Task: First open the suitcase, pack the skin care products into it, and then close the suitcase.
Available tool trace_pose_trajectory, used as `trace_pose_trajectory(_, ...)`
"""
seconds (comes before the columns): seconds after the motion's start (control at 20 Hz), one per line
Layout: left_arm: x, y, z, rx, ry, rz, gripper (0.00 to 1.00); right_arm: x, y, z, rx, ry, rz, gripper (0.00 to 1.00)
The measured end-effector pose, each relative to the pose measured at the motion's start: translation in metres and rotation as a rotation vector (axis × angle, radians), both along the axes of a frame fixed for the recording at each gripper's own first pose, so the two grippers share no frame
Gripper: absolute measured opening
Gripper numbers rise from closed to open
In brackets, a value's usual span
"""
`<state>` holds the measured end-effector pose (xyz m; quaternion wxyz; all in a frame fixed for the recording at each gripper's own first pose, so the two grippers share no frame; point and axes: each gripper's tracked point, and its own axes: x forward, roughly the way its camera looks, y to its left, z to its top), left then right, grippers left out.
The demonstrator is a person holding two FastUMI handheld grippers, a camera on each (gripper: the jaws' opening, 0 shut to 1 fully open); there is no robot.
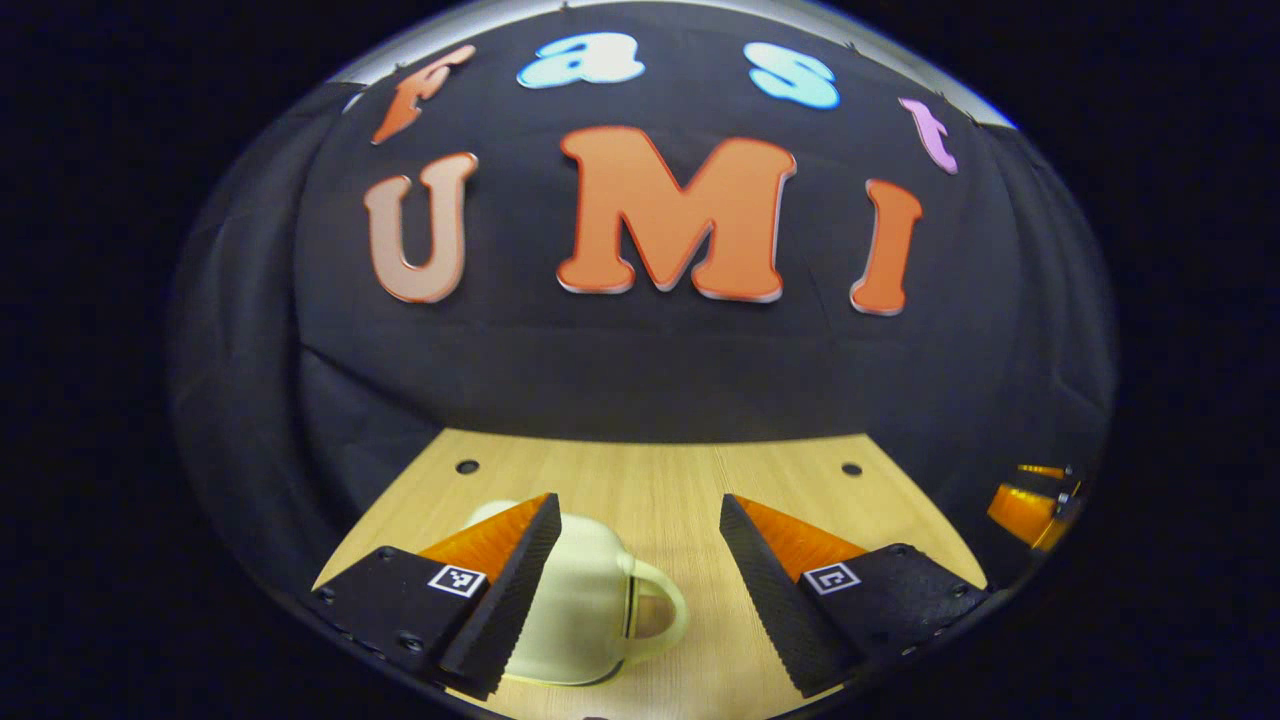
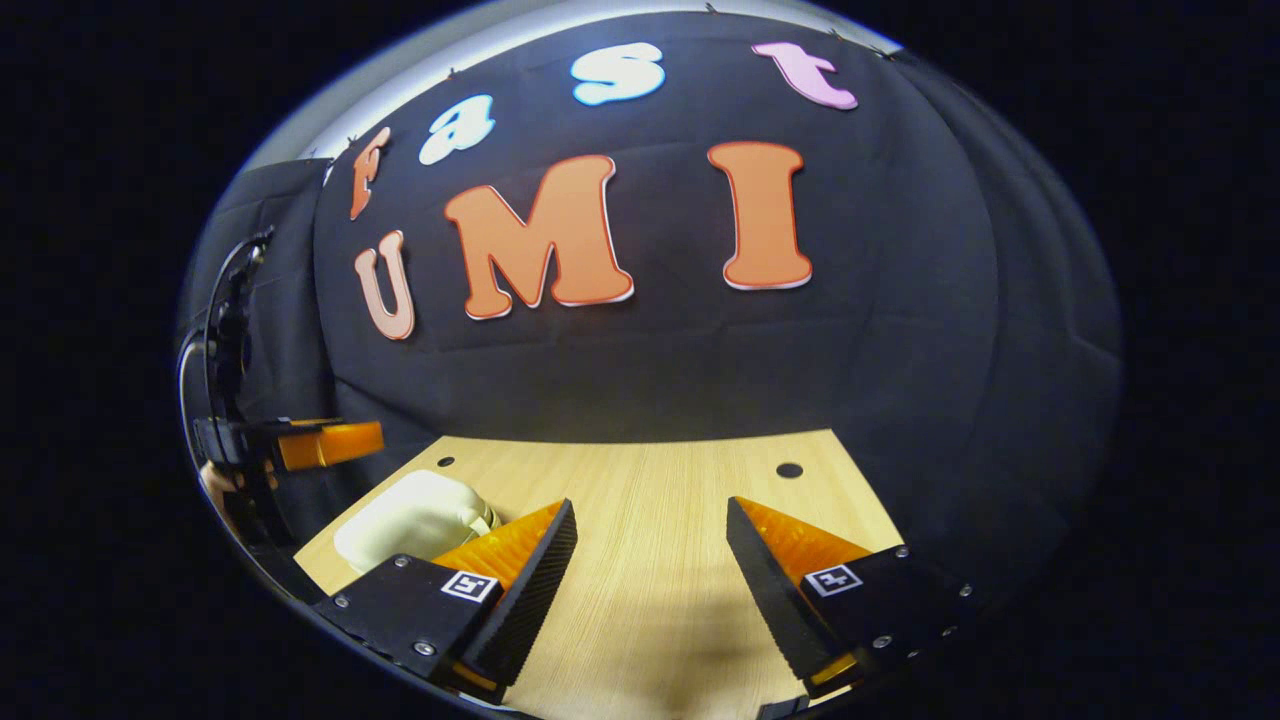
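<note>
The left hand-held gripper [image 1: 640, 560] hovers over the wooden table [image 1: 680, 480] with its fingers spread wide, holding nothing. A small cream suitcase [image 1: 580, 610] lies closed just beneath and behind its left finger, handle toward the gap. The right hand-held gripper [image 2: 650, 565] is also wide open and empty; the suitcase [image 2: 410, 520] sits beyond its left finger.
</note>
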<state>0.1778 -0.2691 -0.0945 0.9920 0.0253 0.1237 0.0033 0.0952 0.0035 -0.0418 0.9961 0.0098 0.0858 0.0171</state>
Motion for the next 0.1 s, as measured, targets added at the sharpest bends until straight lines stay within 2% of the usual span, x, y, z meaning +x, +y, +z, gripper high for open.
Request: trace_pose_trajectory(0.1,-0.011,-0.002,0.039,-0.054,-0.140,-0.003,0.98,-0.006,0.008,0.012,-0.033,-0.052,-0.001,0.96)
